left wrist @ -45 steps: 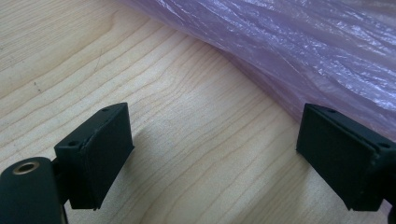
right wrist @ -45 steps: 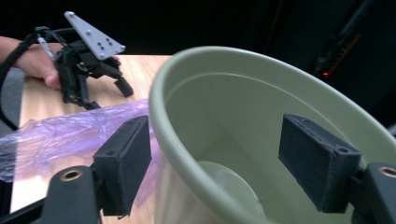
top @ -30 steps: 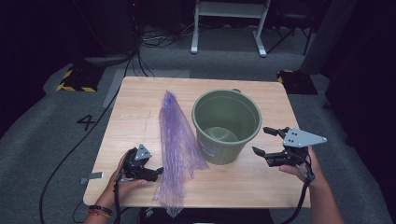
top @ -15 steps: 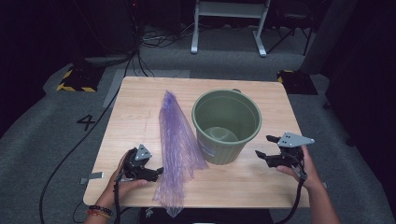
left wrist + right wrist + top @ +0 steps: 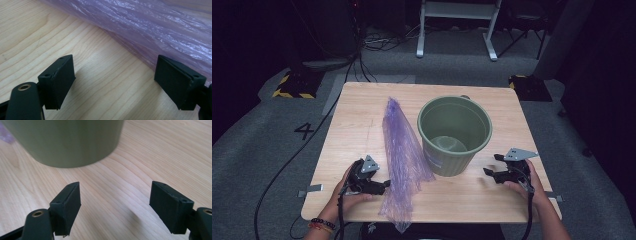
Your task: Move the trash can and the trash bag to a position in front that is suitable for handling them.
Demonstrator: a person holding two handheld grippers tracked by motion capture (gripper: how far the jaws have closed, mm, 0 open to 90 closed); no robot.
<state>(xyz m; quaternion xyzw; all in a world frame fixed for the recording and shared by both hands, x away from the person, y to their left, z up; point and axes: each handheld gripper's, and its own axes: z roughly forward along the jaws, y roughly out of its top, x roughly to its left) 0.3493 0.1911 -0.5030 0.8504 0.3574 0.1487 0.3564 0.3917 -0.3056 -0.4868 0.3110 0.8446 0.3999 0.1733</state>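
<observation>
My left gripper (image 5: pixel 381 185) sits low on the wooden table (image 5: pixel 362 115), jaws spread wide, just beside the purple plastic bag (image 5: pixel 402 150). My right gripper (image 5: pixel 492 171) is spread too, near the green bucket (image 5: pixel 455 135), which stands upright with nothing inside.
</observation>
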